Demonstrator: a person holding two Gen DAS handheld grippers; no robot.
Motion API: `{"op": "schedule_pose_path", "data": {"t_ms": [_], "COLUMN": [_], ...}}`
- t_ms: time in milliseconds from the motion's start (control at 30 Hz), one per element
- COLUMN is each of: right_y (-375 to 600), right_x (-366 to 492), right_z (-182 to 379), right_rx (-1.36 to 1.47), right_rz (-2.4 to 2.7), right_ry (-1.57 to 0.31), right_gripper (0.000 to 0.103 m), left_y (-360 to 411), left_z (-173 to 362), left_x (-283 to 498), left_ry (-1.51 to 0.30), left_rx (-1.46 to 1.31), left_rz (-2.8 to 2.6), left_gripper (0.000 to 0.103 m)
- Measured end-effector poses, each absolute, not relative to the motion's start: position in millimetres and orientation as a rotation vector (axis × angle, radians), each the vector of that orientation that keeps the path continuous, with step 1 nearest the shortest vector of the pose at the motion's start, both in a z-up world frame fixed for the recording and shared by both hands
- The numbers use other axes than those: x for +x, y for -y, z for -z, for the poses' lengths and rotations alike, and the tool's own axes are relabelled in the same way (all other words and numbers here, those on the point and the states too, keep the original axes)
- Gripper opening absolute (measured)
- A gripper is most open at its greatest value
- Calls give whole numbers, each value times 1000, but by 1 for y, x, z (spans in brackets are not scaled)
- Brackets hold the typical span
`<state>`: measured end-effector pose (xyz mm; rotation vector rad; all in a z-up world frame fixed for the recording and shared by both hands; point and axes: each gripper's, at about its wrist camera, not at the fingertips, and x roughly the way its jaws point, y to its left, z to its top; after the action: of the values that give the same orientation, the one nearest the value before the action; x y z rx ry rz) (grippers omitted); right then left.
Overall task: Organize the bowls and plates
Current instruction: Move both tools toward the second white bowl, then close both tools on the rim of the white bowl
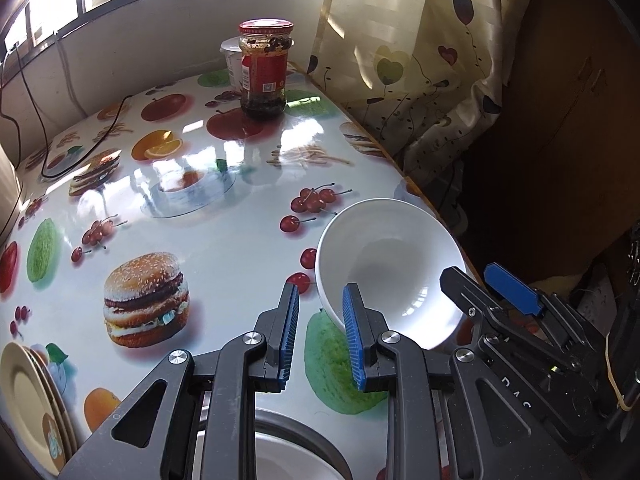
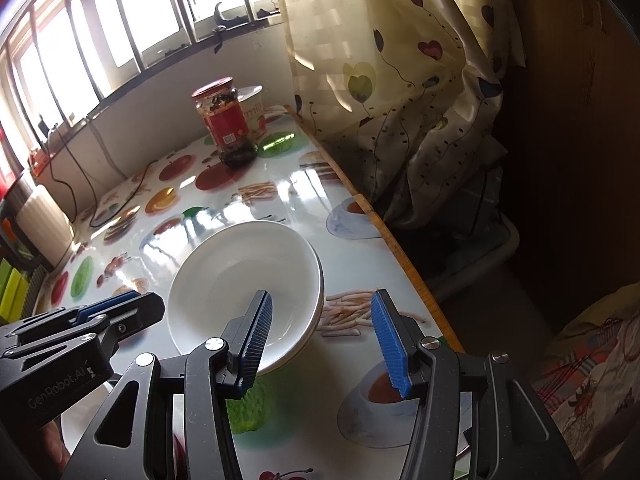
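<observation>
Behind the white bowl (image 2: 244,280), "GenRobot.AI" marks the left claw (image 2: 120,312).

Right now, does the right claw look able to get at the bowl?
Probably yes. The right claw is open, with one finger over the bowl and the other outside its rim. Nothing but the rim lies between them.

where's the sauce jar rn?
The red-lidded sauce jar stands upright at the table's far end near the curtain, a white cup just behind it.
</observation>
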<state>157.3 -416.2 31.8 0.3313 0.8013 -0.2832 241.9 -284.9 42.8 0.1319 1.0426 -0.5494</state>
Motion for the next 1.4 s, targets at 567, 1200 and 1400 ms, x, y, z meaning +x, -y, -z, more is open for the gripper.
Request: {"op": "schedule_pose_path", "data": {"t_ms": [567, 1200, 1400], "right_y": [423, 418, 416], "right_x": [171, 178, 180], "right_z": [-24, -21, -20], "right_rx": [319, 310, 304], "right_rz": [274, 254, 256], "right_ry": [-818, -821, -823], "right_gripper": [44, 17, 13], "left_y": [299, 299, 299], "left_z": [-29, -25, -25], "left_x": [249, 252, 252], "left_ry": [-1077, -1070, -1067], "left_rx": [139, 146, 143], "left_rz": [551, 532, 525], "left_gripper": [24, 13, 11]}}
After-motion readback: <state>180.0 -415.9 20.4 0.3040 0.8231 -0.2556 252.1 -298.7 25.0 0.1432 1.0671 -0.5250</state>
